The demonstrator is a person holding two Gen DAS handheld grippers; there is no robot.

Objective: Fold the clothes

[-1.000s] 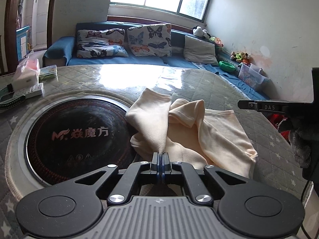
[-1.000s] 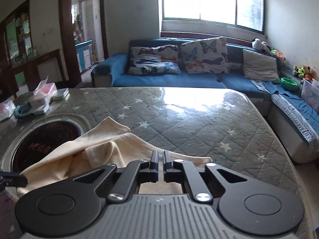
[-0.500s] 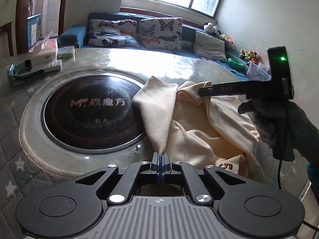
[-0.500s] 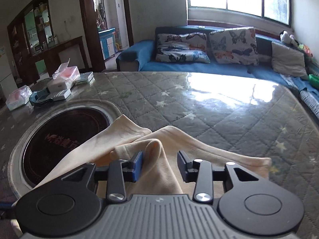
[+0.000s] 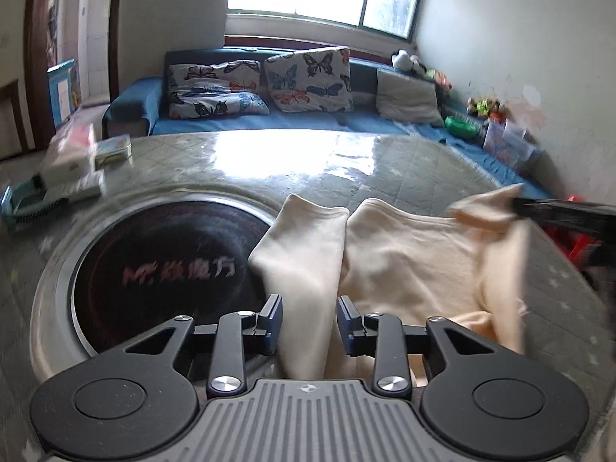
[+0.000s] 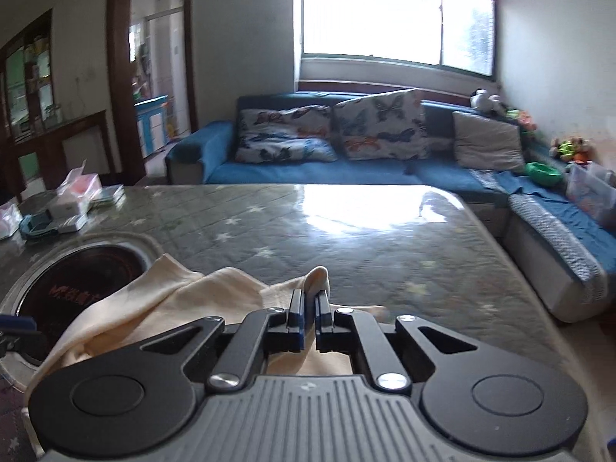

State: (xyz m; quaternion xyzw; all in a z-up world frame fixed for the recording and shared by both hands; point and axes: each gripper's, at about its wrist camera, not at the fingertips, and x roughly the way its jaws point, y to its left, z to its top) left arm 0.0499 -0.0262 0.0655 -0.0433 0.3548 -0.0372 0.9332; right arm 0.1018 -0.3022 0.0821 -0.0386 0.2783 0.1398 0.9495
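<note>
A cream garment [image 5: 415, 254] lies crumpled on the quilted table [image 5: 385, 169], partly over a round black inset plate [image 5: 161, 269]. My left gripper [image 5: 310, 317] sits low at the garment's near edge. Its jaws are opening, and a long fold of cloth runs between them without being pressed. My right gripper [image 6: 310, 308] is shut on a raised fold of the garment [image 6: 317, 279], which pokes up between its fingertips. In the left wrist view the right gripper [image 5: 519, 204] shows blurred at the right, pinching a lifted corner. The left gripper's blue tip [image 6: 15, 325] shows at the far left of the right wrist view.
A tissue box [image 6: 79, 186] and small boxes [image 5: 69, 177] sit at the table's back left. A blue sofa [image 6: 308, 169] with butterfly pillows runs behind the table and along the right wall. The table's right edge [image 6: 512, 269] drops to the floor.
My left jaws, shut before, now stand parted around a cloth fold. My right jaws opened over the garment, then shut on a fold and lifted it toward the right.
</note>
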